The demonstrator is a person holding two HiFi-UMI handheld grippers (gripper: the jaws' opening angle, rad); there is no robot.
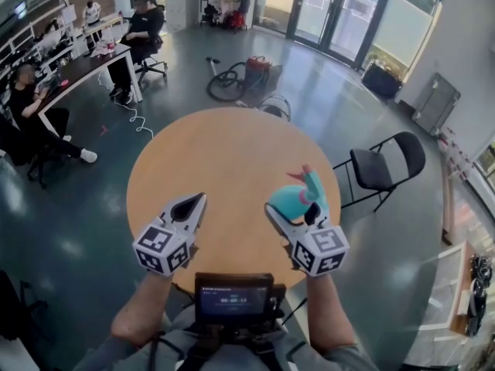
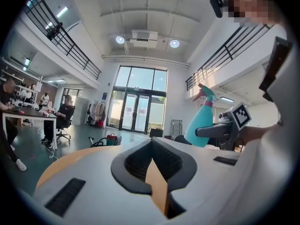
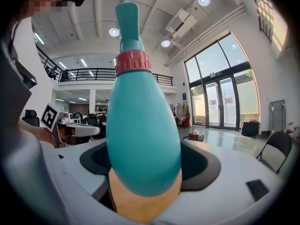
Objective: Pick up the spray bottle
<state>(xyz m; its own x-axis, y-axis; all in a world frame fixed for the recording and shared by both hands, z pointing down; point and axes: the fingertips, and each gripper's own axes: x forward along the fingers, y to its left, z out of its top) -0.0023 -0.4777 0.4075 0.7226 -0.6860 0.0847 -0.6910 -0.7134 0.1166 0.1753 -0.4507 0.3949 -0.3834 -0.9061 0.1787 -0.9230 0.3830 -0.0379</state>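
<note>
The right gripper (image 1: 292, 209) is clamped on the spray bottle (image 3: 140, 139), with a dark padded jaw pressed to each side of the teal body near its rounded base. The bottle stands nearly upright between the jaws in the right gripper view. Its pink-red collar (image 3: 133, 62) and teal spray head are above, and bare wood shows beneath the base. In the head view the bottle (image 1: 298, 198) leans away from the person over the near right part of the table, its pink nozzle pointing left. Whether the base touches the tabletop cannot be told.

The left gripper (image 1: 191, 205) holds nothing. Its jaws are drawn together so that the ribbed pads (image 2: 161, 156) meet at the tips, and only a thin wedge of tabletop shows behind them. It hovers over the near left part of the table, well apart from the bottle.

Both grippers are above a round wooden table (image 1: 224, 149). A small screen (image 1: 232, 296) sits at the person's chest. A black folding chair (image 1: 383, 165) stands to the right of the table on the glossy grey floor. Seated people work at desks (image 1: 93, 60) to the far left.
</note>
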